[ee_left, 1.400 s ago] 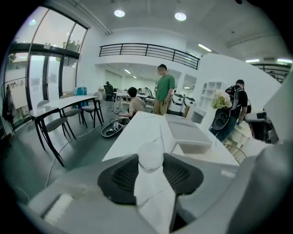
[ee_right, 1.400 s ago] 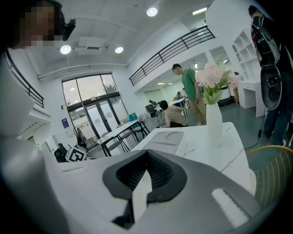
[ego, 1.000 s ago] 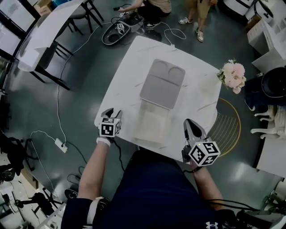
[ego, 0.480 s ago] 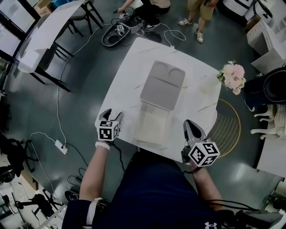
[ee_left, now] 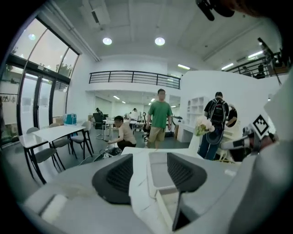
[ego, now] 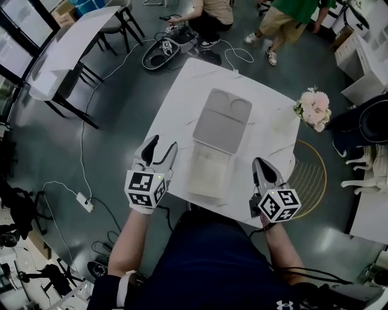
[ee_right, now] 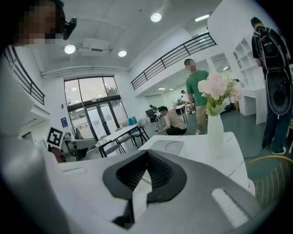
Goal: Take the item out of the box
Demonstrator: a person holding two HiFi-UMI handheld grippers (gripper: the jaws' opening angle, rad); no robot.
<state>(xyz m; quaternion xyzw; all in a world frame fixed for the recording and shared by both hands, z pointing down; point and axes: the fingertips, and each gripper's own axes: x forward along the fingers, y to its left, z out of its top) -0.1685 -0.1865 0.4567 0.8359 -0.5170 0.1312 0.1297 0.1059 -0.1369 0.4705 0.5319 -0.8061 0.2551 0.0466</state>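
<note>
An open box lies on the white table [ego: 176, 103]. Its grey lid [ego: 222, 120] is folded back on the far side and its pale tray [ego: 209, 171] is nearer me; I cannot make out any item inside. My left gripper [ego: 162, 144] hangs above the table's left edge, left of the tray. Its jaws have just been opening and now stand wide, with nothing between them. In the left gripper view the box [ee_left: 159, 173] shows past that gripper [ee_left: 149, 157]. My right gripper [ego: 259, 162] is right of the tray, shut and empty, its pads meeting in the right gripper view [ee_right: 147, 153].
A vase of pink flowers [ego: 314, 108] stands at the table's right corner. A gold wire stool [ego: 310, 175] is beside the table on the right. People [ego: 291, 18] and cables [ego: 160, 51] are beyond the far edge. Another table with chairs [ego: 66, 42] stands upper left.
My left gripper has risen from beside the table edge and its jaws have spread wide. The right gripper has stayed put. A person in green has walked in at the back.
</note>
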